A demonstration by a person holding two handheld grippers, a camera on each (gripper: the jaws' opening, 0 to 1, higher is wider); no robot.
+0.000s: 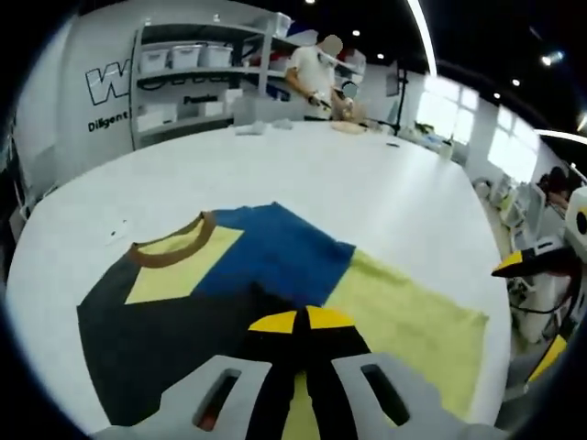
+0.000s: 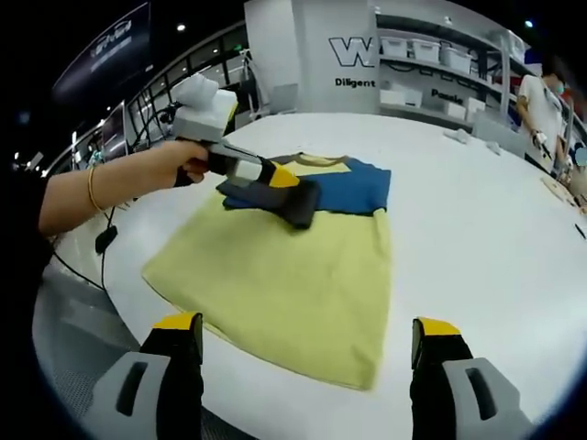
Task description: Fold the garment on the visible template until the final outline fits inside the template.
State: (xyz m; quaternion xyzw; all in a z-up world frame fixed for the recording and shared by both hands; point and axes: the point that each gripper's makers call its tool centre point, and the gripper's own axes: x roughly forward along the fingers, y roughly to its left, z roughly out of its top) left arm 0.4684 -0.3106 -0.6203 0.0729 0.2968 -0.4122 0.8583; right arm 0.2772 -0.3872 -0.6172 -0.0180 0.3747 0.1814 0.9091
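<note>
Left gripper view: the left tool [image 1: 300,321], yellow-tipped, has its jaws pressed together on a dark fold of the colour-blocked T-shirt of pale yellow, blue and charcoal fabric [image 1: 275,284], which lies spread on the round white surface [image 1: 367,183]. This view gives the brown ribbed collar [image 1: 174,246] and the yellow chest panel beside the blue block; the yellow tips of the right tool [image 1: 527,266] enter at the right edge. A person in white [image 1: 316,73] stands beyond the surface by grey shelving with white bins [image 1: 193,64].

Right gripper view: the right tool [image 2: 307,344] hangs over the near rim with jaws wide apart, holding nothing, just short of the garment's yellow hem. A hand [image 2: 179,165], bangle on the wrist, grips the left tool, whose tips pinch the charcoal sleeve, bunched and lifted over the blue part. The yellow body lies flat, with light wrinkles.
</note>
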